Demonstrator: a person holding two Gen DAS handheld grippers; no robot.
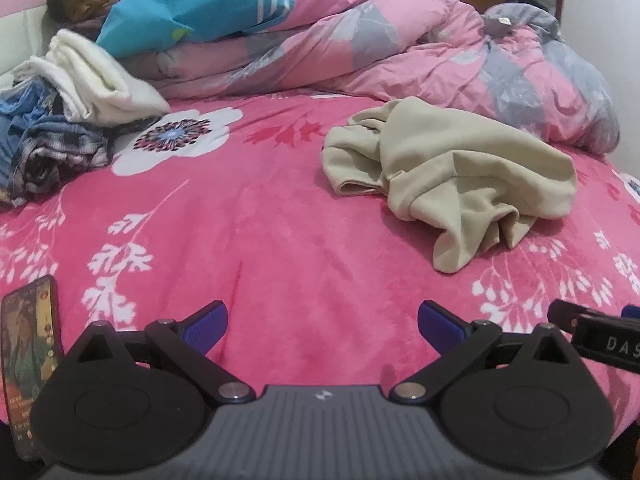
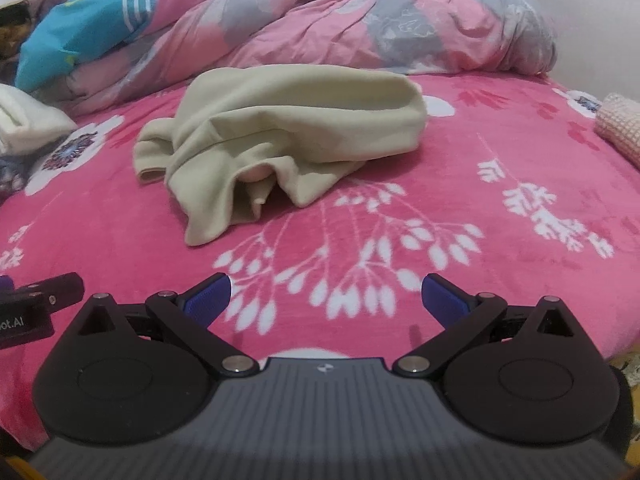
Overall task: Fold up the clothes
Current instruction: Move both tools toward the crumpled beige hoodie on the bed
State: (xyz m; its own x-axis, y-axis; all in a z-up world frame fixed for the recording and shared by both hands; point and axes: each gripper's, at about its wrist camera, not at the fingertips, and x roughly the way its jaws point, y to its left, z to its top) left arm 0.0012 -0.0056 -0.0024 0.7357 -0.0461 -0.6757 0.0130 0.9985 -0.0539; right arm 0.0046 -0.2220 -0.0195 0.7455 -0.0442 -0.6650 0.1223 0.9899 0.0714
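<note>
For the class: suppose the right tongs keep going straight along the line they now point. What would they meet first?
Probably the pink bedspread. The right tongs stand open with bare bedspread between their fingers. The crumpled beige garment lies farther ahead and slightly left, though depth is hard to judge.

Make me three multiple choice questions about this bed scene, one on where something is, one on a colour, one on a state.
1. Where does the phone lie?
A. On the quilt
B. At the bed's near left edge
C. On the beige garment

2. What colour is the loose garment mid-bed?
A. Beige
B. Blue
C. Black

3. How does the left gripper stand?
A. Shut on the garment
B. Shut, empty
C. Open, empty

Answers: 1 B, it sits beside the gripper on the pink bedspread. 2 A, the crumpled cloth is pale beige. 3 C, its pads stand apart over bare bedspread.
</note>
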